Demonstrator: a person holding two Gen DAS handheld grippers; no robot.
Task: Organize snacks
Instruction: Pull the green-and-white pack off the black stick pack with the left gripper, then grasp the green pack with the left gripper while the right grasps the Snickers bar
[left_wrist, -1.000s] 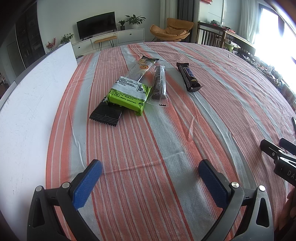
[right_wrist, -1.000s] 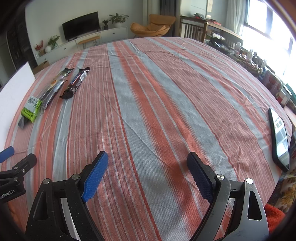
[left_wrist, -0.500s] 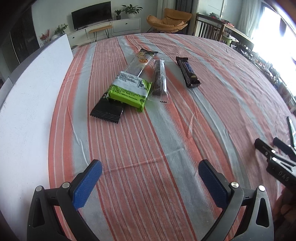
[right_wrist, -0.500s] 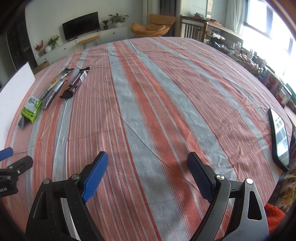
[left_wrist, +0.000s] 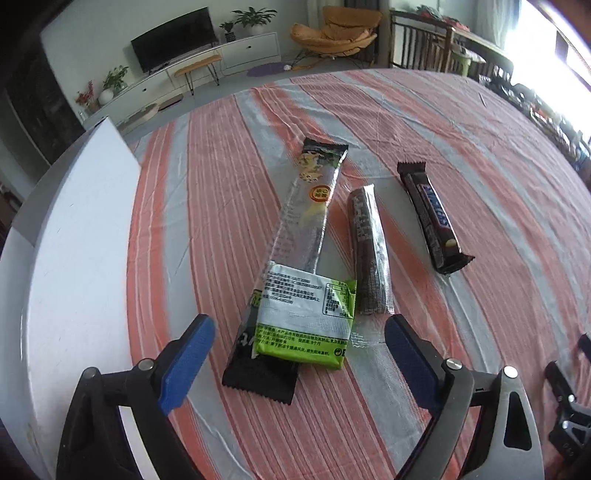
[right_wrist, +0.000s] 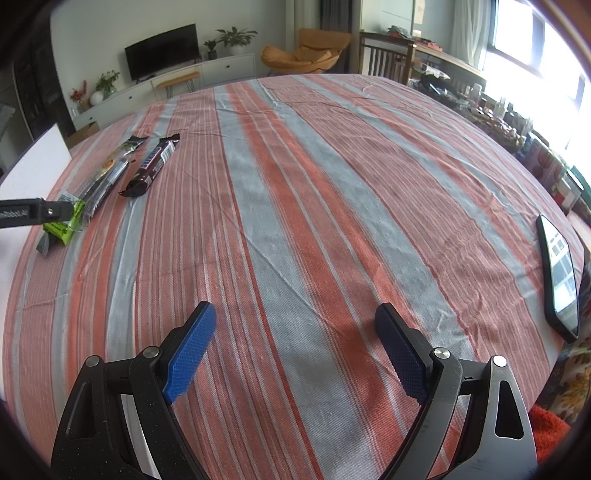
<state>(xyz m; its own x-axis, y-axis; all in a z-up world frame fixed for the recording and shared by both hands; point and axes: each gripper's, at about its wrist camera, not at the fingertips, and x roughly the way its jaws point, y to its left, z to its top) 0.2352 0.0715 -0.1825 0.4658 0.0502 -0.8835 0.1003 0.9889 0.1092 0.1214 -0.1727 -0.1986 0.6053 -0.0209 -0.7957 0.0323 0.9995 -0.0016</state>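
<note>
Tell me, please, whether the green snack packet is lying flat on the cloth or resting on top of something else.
On top: the green snack packet overlaps the near end of the long clear wrapper, whose black end sticks out beneath it.

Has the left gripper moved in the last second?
Yes. The left gripper has come forward to the green packet, jaws closing with nothing pinched; the right view shows it beside that packet.

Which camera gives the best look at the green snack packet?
The left wrist view: the green snack packet lies close and large, its printed label facing up, overlapping a long clear wrapper. In the right wrist view it is small at the far left edge, partly hidden by the left tongs.
</note>
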